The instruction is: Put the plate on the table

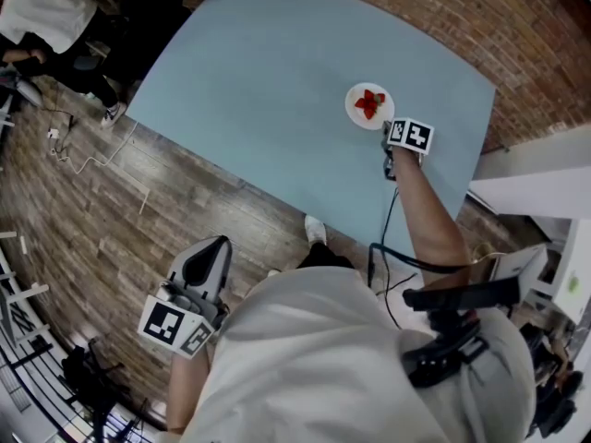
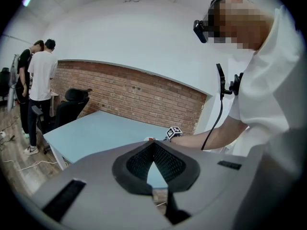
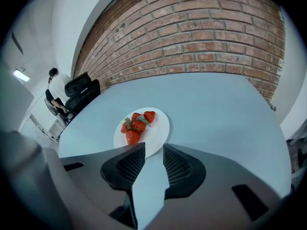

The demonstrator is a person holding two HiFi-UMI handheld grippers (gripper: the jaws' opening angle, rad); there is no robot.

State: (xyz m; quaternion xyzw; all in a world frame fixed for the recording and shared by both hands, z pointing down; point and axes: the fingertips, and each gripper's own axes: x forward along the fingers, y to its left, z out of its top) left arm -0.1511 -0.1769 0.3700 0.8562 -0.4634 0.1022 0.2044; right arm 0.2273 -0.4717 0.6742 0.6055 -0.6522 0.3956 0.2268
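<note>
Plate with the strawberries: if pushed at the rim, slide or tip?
Plate looks stiff and shallow, flat on the smooth table: probably slides, not tips. Strawberries lie loose, piled off-centre: may roll if jerked or tilted.

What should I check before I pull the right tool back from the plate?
1. Plate lying flat on the table: ok.
2. Right tool open, jaws apart: ok.
3. Plate rim free of the pads: cannot tell; the rim sits right at the jaw tips.
4. Strawberries all on the plate: ok.
5. Plate well in from the table edges: ok.
6. Left tool shut, empty and off to the side of the table: ok.
</note>
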